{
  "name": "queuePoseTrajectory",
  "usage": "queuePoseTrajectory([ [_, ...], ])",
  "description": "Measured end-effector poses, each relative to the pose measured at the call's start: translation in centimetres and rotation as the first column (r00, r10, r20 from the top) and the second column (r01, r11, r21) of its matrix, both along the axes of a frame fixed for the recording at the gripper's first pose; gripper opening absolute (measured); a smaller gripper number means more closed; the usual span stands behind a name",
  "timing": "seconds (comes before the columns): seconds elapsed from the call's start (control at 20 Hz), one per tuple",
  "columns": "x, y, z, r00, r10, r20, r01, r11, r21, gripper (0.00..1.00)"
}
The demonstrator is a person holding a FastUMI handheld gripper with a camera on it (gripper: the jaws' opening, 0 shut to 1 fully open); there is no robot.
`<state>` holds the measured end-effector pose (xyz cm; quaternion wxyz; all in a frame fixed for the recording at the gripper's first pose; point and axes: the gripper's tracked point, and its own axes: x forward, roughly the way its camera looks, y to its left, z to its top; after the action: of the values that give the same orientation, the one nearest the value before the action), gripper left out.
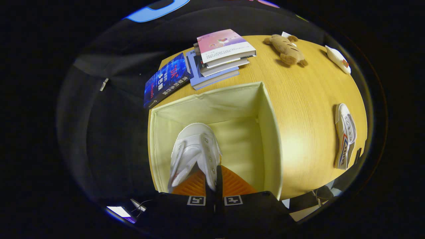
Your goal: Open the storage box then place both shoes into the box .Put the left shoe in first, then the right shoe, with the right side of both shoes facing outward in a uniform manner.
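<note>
Open pale cream fabric storage box [265, 132] sits at the near edge of the round wooden desk [305, 99], lid step done. Hand-held gripper [215, 186] hangs above the box mouth, fingers pinched together on the collar of a white canvas lace-up shoe [196, 149], toe pointing down into the box, not yet released. Second white canvas shoe with coloured side stripes [345, 136] lies on its side near the desk's right edge, well apart from the box, still to go in.

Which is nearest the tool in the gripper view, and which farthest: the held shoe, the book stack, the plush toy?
1. Held shoe, pinched by the tool, inside the storage box.
2. Book stack, beyond the box.
3. Plush toy, farthest, beside the books.
</note>
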<state>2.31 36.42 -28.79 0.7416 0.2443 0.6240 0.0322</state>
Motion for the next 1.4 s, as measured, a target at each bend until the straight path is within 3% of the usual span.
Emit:
queuePoseTrajectory([
  [0.2, 0.2, 0.8, -0.9, 1.000, 0.023, 0.016, -0.023, 1.000, -0.017, 0.08],
  [0.3, 0.1, 1.8, -0.6, 0.998, 0.049, 0.026, -0.049, 0.999, 0.021, 0.19],
  [0.4, 0.1, 3.0, 0.3, 0.998, 0.055, 0.037, -0.058, 0.996, 0.073, 0.40],
  [0.5, 0.1, 3.5, 0.8, 0.994, 0.093, 0.061, -0.098, 0.992, 0.085, 0.68],
  [0.55, -0.1, 3.3, 0.9, 0.992, 0.107, 0.069, -0.112, 0.990, 0.082, 0.87],
  [0.65, -0.5, 3.0, 1.6, 0.989, 0.120, 0.084, -0.128, 0.988, 0.086, 0.97],
  [1.0, -2.2, -0.7, 6.9, 0.957, 0.172, 0.235, -0.212, 0.965, 0.157, 0.99],
  [1.2, -1.8, -7.8, 10.6, 0.888, 0.155, 0.432, -0.208, 0.975, 0.080, 0.99],
  [1.4, -2.3, -17.0, 11.0, 0.841, 0.137, 0.523, -0.133, 0.990, -0.046, 0.98],
])
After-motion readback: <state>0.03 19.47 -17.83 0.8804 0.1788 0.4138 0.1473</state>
